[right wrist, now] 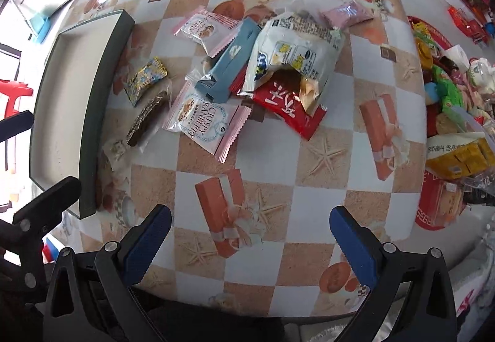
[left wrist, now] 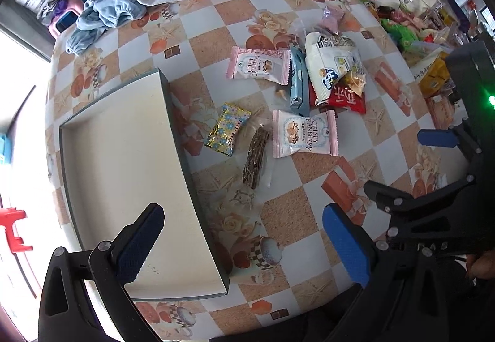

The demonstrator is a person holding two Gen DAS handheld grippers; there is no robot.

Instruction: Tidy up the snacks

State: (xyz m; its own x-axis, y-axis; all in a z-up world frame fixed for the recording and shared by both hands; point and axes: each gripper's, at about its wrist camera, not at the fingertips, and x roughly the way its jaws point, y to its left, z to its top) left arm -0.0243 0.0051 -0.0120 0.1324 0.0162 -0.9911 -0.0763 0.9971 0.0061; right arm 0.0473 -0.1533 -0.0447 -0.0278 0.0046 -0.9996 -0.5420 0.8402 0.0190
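Observation:
A dark-rimmed white tray [left wrist: 130,156] lies empty at the table's left; it also shows in the right wrist view [right wrist: 92,100]. Beside it lie a gold flowered packet [left wrist: 227,133], a brown bar in clear wrap [left wrist: 255,161] and a pink Crispy Cranberry packet [left wrist: 304,133]. Behind them is a pile: a second pink packet [left wrist: 258,63], a blue packet [left wrist: 298,85], a white bag [left wrist: 332,60] and a red packet [left wrist: 345,97]. My left gripper [left wrist: 243,237] is open and empty over the tray's near corner. My right gripper [right wrist: 250,238] is open and empty, near the front edge.
The table wears a checked cloth [right wrist: 263,172]. Blue and white towels [left wrist: 123,2] lie at the back left. More snack bags [right wrist: 454,125] crowd the right side. A red stool [left wrist: 14,230] stands left of the table.

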